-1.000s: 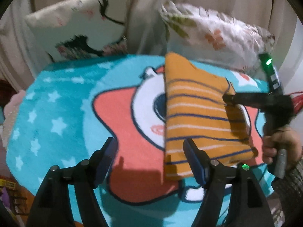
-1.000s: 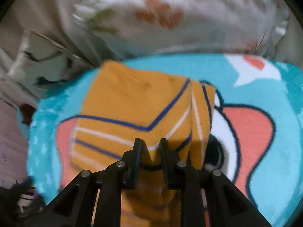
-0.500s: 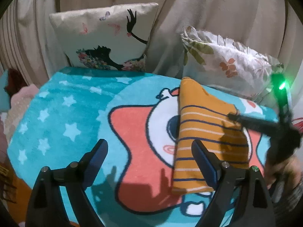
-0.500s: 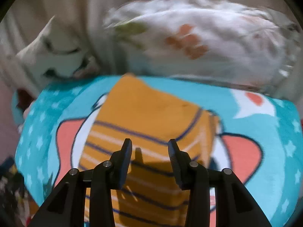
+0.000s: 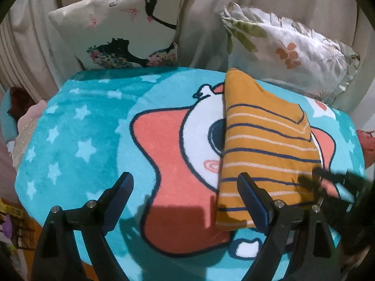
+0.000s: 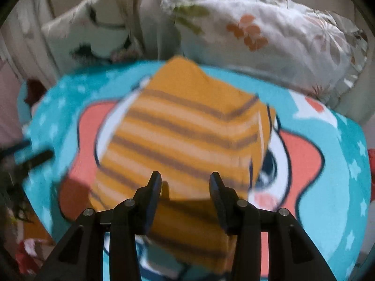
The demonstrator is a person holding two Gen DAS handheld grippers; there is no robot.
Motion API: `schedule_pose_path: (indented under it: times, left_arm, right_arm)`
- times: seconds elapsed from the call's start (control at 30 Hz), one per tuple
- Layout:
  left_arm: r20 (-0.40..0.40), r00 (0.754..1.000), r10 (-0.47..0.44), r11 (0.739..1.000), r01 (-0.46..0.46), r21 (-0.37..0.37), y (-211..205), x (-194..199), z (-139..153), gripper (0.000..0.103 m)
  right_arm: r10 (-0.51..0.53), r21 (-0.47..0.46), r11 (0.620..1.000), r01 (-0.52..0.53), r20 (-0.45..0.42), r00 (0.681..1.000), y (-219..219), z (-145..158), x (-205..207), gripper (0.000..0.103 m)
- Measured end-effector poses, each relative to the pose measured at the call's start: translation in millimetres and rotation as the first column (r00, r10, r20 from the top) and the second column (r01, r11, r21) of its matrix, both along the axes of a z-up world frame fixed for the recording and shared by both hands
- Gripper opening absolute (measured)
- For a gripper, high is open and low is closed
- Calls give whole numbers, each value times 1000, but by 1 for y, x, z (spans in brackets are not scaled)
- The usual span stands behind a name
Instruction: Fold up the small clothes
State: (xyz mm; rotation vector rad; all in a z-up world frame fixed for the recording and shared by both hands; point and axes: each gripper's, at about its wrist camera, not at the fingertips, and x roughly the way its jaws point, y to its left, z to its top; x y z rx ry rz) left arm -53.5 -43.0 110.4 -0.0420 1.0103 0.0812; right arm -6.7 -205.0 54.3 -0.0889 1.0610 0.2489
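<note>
A folded orange garment with navy and white stripes (image 5: 264, 140) lies flat on the right half of a teal cartoon blanket (image 5: 82, 140). My left gripper (image 5: 185, 178) hovers wide open over the blanket, its right finger in front of the garment's near left edge, nothing between the fingers. In the right wrist view the garment (image 6: 187, 128) lies just beyond my right gripper (image 6: 185, 175), whose jaws are opening with nothing between them. The right gripper shows as a dark blur (image 5: 328, 180) at the garment's near right corner in the left wrist view.
Two pillows lean against a beige curtain behind the blanket: one with a black silhouette print (image 5: 121, 28), one white with leaves (image 5: 288, 51). Pink and dark red cloth (image 5: 25, 117) lies off the blanket's left edge. The blanket's left half holds only star prints.
The right gripper let go of the garment's folded edge, opened and drew back toward the near side. The left gripper opened wider. The garment stays flat.
</note>
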Motion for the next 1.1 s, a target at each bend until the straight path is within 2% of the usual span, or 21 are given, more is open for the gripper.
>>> schedule_pose_path:
  times: [0.1,0.17,0.3,0.47,0.63,0.8,0.93,1.1]
  left_arm:
    - [-2,1000,-16,1000,16,-1,-6,0,-1,89]
    - [3,1000,-26,1000,26,0,-10,-1,0,89]
    - [14,999,-50,999,50,7,-20,-3,1,89]
    - [47,997,-60,998,58,27,-25,-13,8,89]
    - [97,995,-25,997,17,78,-19,-30,16,89]
    - [101,995,-25,993,13,115,-11,-44,17,89]
    - [16,999,-46,991,43,125,-3,-43,10,89]
    - [-70,997,-36,997,41,68,7,-46,-1,89]
  right_arm:
    - [-28,-61,998,24,-63,998,-12,-29,-16,46]
    - [-80,-73,995,74,-82,993,-30,-34,-25,47]
    - [-175,-15,985,174,-63,983,-66,-18,-35,57]
    - [-239,-15,971,238,-49,970,-85,-11,-39,58]
    - [-249,-7,968,249,-26,968,-85,-4,-43,58]
    - [-285,4,958,285,2,958,-82,0,-38,59]
    - [-324,15,946,324,-9,946,-85,-3,-35,59]
    - [-386,13,922,387,-15,922,-89,-4,-44,59]
